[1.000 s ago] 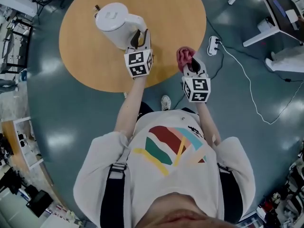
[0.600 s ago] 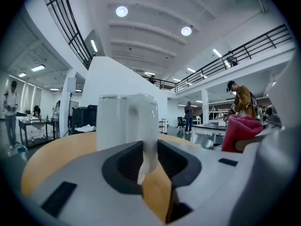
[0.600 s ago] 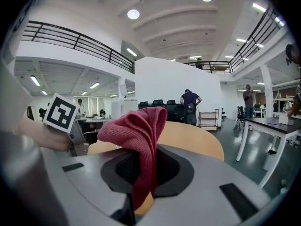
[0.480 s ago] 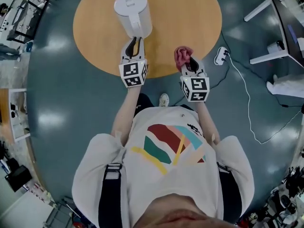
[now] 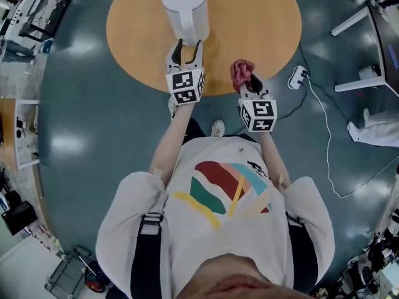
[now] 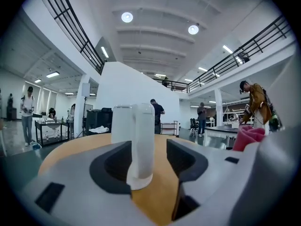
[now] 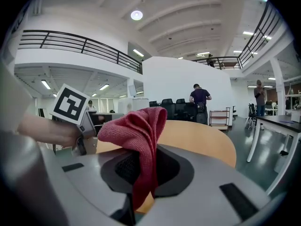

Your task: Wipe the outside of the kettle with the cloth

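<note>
A white kettle (image 5: 186, 10) stands upright on the round wooden table (image 5: 249, 17), with its handle turned toward me. My left gripper (image 5: 187, 47) sits right behind it. Its jaws have just been opening and now stand apart, with the handle (image 6: 142, 140) between them and a gap on each side. The kettle body (image 6: 121, 124) rises beyond the handle. To the right, at the table's near edge, my right gripper (image 5: 248, 80) is shut on a bunched red cloth (image 5: 242, 71). The cloth (image 7: 138, 131) hangs folded out of the right gripper (image 7: 141, 166).
A white power strip (image 5: 300, 78) with a long cable lies on the grey floor right of the table. White desk legs (image 5: 355, 23) stand at the far right. My shoe (image 5: 217, 128) shows below the table edge. Several people stand far off in the hall.
The left gripper held the kettle by its handle and carried it rightward to the table's middle. Its jaws have spread off the handle. The right gripper and cloth have hardly moved.
</note>
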A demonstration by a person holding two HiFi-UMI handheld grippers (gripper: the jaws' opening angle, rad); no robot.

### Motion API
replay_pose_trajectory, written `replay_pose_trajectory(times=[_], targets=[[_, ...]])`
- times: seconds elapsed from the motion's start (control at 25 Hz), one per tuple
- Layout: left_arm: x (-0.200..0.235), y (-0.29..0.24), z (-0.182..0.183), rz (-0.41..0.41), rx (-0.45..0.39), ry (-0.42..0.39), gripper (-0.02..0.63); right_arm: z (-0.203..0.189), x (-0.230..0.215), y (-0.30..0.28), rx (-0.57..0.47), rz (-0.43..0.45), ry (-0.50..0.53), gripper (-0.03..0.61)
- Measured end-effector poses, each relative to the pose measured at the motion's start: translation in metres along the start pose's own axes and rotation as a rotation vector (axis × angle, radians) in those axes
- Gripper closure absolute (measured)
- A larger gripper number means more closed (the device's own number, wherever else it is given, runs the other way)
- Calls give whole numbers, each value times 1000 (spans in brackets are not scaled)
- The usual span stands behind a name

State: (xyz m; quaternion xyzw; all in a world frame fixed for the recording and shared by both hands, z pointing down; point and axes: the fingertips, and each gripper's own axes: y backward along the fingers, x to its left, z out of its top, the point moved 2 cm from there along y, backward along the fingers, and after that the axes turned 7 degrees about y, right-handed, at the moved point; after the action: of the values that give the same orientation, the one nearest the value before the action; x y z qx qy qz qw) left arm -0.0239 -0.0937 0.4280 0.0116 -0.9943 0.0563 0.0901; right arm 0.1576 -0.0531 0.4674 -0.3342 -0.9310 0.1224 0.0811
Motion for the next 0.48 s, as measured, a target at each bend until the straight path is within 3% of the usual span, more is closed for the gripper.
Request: replay_pose_trajectory(times=[0.24, 0.32, 0.4, 0.48], targets=[[11, -20, -7, 67, 75, -70, 356, -6, -10, 2, 12, -8, -5, 531], [13, -20, -7, 41, 84, -92, 359, -2, -13, 0, 15, -10, 10, 531], [10, -20, -7, -7, 92, -102, 428, 12, -14, -6, 2, 8, 51, 531], [9, -20, -6, -31, 94, -106, 430, 36, -16, -16, -24, 43, 122, 531]])
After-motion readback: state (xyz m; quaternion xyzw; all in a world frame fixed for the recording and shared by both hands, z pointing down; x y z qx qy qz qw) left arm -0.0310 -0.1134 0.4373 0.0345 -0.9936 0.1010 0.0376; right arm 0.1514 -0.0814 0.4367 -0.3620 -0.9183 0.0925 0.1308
